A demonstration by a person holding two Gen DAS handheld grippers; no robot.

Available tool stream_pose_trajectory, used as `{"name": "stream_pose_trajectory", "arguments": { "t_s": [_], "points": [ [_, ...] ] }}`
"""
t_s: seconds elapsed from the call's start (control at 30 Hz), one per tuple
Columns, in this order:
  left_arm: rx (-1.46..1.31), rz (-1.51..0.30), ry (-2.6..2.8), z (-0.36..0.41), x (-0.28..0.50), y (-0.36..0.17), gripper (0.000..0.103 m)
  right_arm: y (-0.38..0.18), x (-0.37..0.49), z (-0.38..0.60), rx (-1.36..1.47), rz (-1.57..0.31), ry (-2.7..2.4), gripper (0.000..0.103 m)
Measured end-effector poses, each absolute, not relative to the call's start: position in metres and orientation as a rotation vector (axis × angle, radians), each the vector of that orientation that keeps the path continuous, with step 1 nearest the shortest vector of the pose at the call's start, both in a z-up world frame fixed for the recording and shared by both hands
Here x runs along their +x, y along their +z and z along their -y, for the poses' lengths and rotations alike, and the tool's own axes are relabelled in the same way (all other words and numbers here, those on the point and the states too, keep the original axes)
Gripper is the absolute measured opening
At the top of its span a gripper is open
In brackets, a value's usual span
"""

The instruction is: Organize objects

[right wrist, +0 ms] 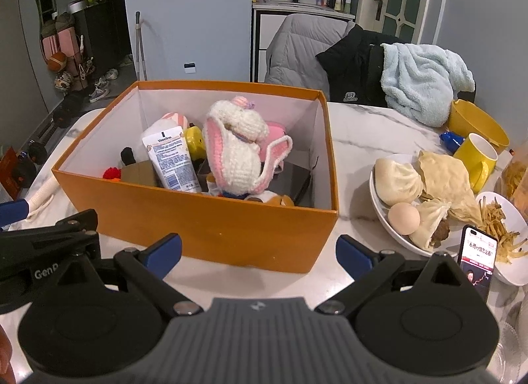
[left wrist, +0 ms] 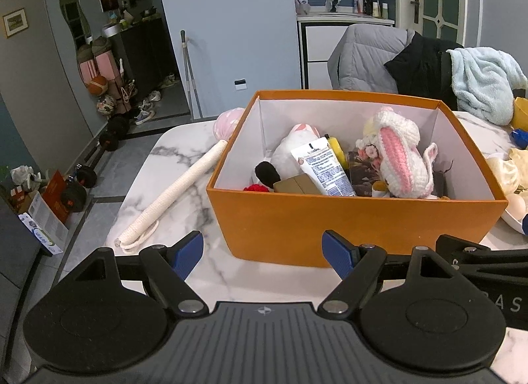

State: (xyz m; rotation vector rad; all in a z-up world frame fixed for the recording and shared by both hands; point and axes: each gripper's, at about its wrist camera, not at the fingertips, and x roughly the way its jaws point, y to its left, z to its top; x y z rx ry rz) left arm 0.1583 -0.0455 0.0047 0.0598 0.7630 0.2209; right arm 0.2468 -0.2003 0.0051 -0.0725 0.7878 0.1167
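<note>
Box (left wrist: 353,215), orange, sits on marble table (left wrist: 184,186) just ahead of both grippers, long axis crosswise. Left gripper (left wrist: 262,253) and right gripper (right wrist: 259,253): jaws apart, empty. Chairs behind.

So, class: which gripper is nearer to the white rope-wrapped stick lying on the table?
Left. The stick lies just ahead-left of the left gripper; the right gripper sits farther right, facing the orange box.

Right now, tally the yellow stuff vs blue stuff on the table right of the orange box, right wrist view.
Yellow: 2, the yellow mug and the yellow bowl.
Blue: 1, the small blue object between them and the orange box.
Total: 3.
</note>
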Motion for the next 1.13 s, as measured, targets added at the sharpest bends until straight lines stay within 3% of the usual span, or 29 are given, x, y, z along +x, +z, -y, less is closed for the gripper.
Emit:
{"name": "stream_pose_trajectory", "arguments": {
  "t_s": [1.13],
  "points": [
    [0.062, -0.749, 0.215, 0.0464, 0.1576, 0.0061, 0.093, 0.0047, 0.2470, 0.2007, -0.071, -0.789, 0.116, 0.100]
  ]
}}
